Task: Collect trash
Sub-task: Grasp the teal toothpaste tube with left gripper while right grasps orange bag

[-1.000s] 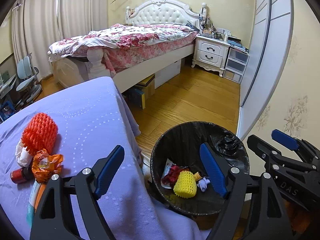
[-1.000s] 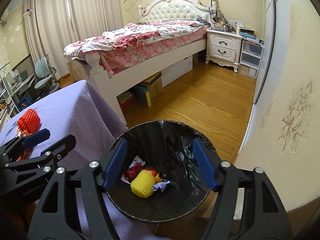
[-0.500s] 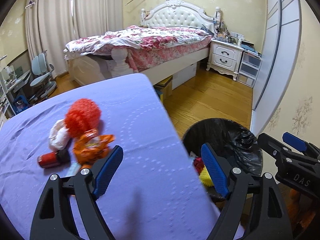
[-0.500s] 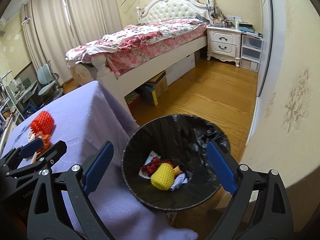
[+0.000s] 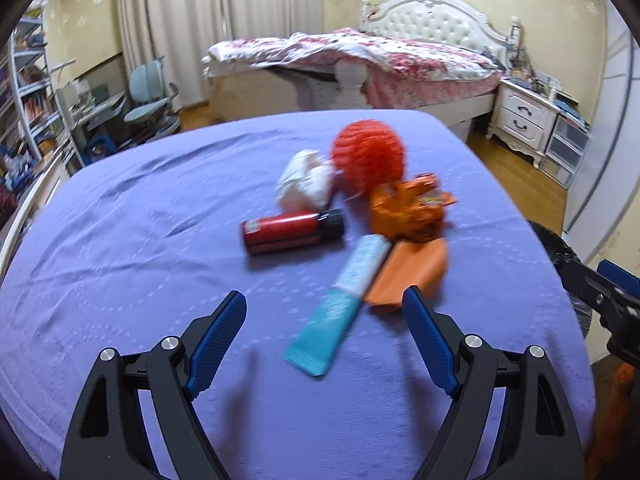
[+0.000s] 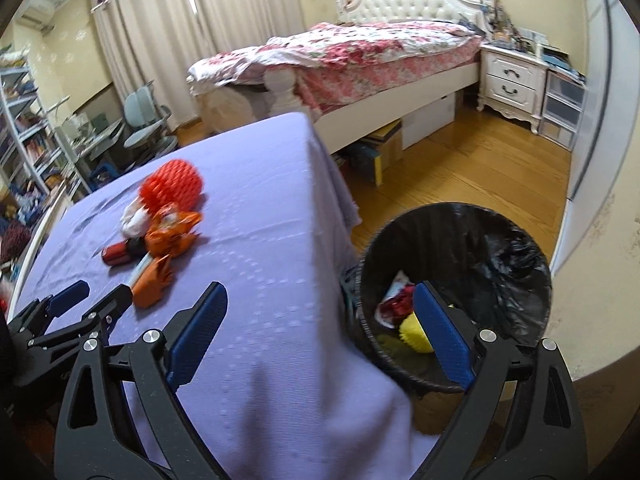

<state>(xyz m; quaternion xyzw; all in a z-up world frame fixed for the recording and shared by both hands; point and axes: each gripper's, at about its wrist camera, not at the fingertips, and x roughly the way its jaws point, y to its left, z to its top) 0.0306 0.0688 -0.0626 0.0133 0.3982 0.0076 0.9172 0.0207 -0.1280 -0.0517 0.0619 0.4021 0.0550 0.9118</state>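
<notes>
Left claw (image 5: pixel 324 332) spread wide, empty, lower centre of frame w/ the teal tube (image 5: pixel 340 300) btwn its tips; trash pile mid-frame on purple counter (image 5: pixel 120 240); right claw (image 6: pixel 320 324) also released, bin (image 6: pixel 516 256) at right.

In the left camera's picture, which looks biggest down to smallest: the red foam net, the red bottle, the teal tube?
1. teal tube, though it lies nearest the camera.
2. red bottle and red foam net: too alike to rank.
</notes>
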